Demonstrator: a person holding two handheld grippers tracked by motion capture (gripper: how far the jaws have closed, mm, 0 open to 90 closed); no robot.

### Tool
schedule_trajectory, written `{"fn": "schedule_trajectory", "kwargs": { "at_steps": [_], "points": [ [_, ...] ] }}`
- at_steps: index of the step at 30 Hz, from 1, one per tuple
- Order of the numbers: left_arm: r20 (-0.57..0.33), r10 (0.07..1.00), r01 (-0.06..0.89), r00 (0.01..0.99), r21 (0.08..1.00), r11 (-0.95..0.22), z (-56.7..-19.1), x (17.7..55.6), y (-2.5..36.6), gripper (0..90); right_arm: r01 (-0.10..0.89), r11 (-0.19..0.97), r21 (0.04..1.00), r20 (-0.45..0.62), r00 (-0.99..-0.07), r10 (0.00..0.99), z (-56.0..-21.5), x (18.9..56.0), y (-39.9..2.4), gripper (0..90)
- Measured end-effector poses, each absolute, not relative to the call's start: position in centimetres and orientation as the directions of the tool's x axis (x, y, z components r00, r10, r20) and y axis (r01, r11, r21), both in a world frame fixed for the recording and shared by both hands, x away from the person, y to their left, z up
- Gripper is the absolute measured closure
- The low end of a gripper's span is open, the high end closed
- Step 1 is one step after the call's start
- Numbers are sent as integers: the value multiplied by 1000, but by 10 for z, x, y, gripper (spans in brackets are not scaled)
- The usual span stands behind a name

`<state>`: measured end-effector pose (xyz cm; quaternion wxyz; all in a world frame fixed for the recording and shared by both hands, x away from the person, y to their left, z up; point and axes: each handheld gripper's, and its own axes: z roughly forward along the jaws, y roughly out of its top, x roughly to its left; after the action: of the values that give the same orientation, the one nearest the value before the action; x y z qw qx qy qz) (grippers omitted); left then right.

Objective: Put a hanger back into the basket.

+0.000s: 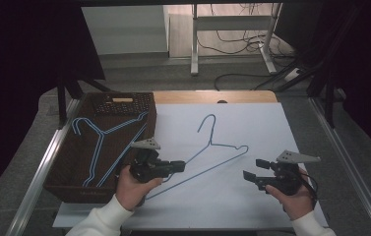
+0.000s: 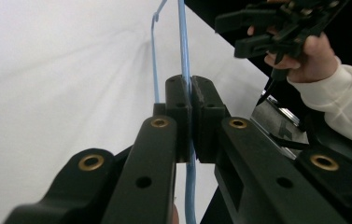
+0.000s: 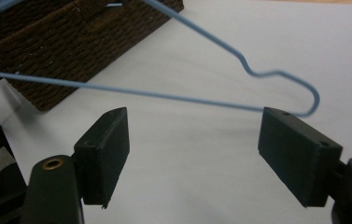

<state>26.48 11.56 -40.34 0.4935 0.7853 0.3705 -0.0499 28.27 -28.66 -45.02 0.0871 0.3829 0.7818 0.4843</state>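
My left gripper point(image 1: 177, 165) has its fingers point(image 2: 179, 112) closed tight on the bottom wire of the blue hanger point(image 1: 221, 145), which lies across the white sheet point(image 1: 252, 123) on the counter, and my right gripper point(image 1: 255, 168) waits near its right end with fingers point(image 3: 106, 151) wide and nothing between them. I judge that I am at the step of carrying this hanger to the brown basket point(image 1: 57, 172) on the left, where another blue hanger point(image 1: 99, 142) already lies. The next move needs a lift high enough to pass the near basket wall, which stands in the way, and the hook must not catch the hanger inside.
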Motion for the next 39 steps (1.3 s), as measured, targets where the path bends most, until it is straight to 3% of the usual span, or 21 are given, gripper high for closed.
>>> {"fn": "schedule_trajectory", "kwargs": {
  "at_steps": [18, 39],
  "points": [
    [-424, 555, 585, 716, 798, -145, -367, 261, 172, 869, 541, 307, 783, 204, -690, 694, -468, 287, -286, 245],
    [-454, 674, 558, 583, 826, 74, -372, 255, 286, 869, 554, 357, 753, 173, -689, 704, -476, 290, -281, 243]
  ]
}}
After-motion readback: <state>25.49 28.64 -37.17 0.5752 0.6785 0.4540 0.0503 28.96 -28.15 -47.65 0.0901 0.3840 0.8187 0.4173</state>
